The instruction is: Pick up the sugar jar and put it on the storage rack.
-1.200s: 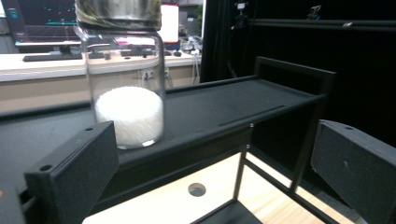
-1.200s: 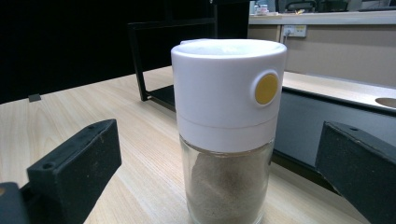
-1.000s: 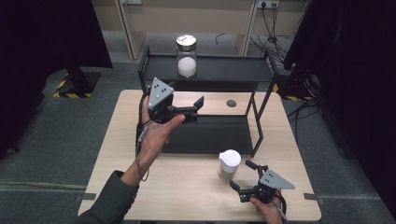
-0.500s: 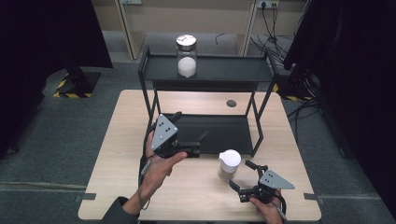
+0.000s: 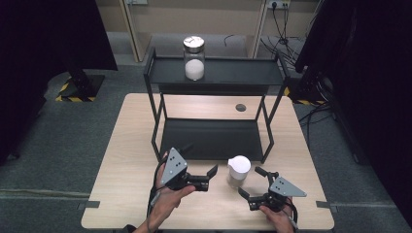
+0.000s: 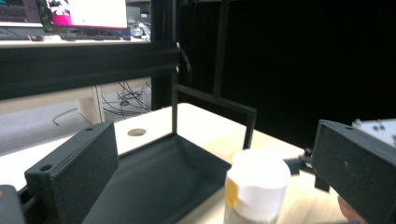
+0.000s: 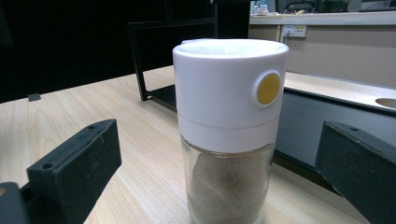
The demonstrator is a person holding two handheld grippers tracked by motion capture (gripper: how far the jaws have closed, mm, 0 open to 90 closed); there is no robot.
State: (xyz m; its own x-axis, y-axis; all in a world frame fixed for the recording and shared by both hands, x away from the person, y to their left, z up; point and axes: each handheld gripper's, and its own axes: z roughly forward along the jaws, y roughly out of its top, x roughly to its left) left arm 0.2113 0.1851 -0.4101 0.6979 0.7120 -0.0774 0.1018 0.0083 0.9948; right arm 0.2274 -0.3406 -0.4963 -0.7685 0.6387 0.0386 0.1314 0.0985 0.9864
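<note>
A glass jar [image 5: 239, 170] with a white lid and a yellow dot stands on the table in front of the black rack [image 5: 214, 139]; it holds brownish powder [image 7: 226, 186]. My left gripper [image 5: 210, 178] is open just left of this jar, jaws pointing at it. The left gripper view has the jar [image 6: 257, 191] low between its spread jaws, nearer the right one. My right gripper [image 5: 251, 182] is open just right of and in front of the jar. The jar [image 7: 229, 116] stands close between its jaws, untouched. Another jar [image 5: 195, 57] with white contents sits on the rack's top shelf.
The rack's lower shelf [image 5: 209, 141] lies just behind the jar, its front right post [image 5: 266, 145] close by. A round hole [image 5: 240, 107] marks the tabletop behind the rack. The table's front edge [image 5: 209, 225] is near both hands.
My left gripper has come down from beside the rack's upper level to the table front, ending just left of the white-lidded jar. The right gripper has stayed put.
</note>
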